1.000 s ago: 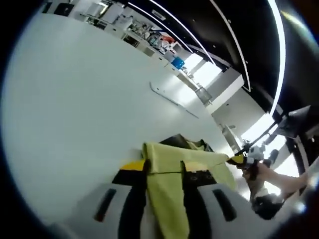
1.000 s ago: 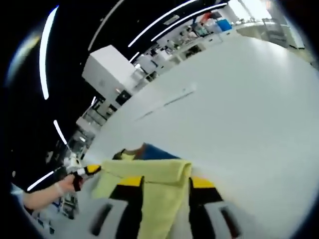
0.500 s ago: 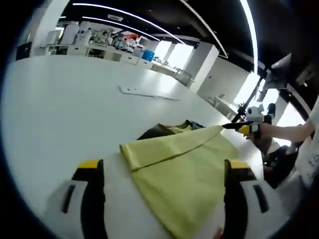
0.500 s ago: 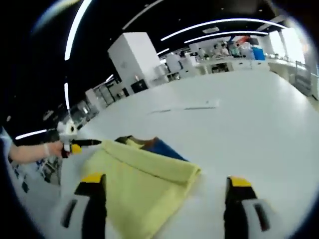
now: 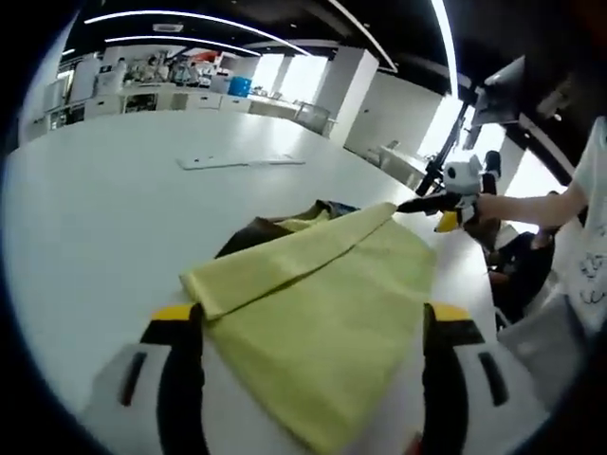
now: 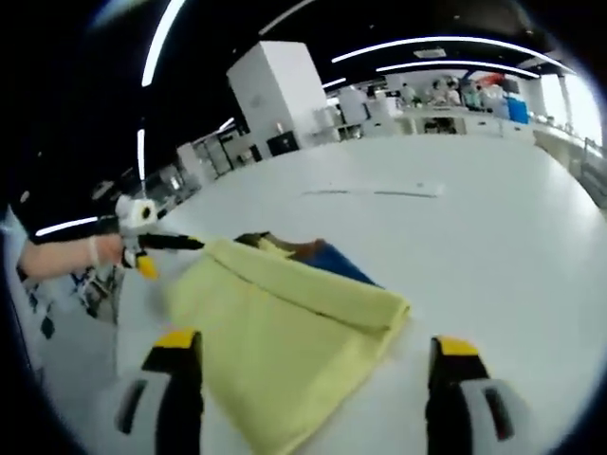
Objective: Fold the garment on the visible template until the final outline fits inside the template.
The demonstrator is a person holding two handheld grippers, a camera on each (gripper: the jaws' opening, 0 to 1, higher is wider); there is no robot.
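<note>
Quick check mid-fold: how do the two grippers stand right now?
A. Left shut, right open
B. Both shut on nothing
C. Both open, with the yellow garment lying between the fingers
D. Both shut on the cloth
C: the left gripper and the right gripper each have their fingers spread wide, with the yellow fabric garment lying loose between them on the white table.
</note>
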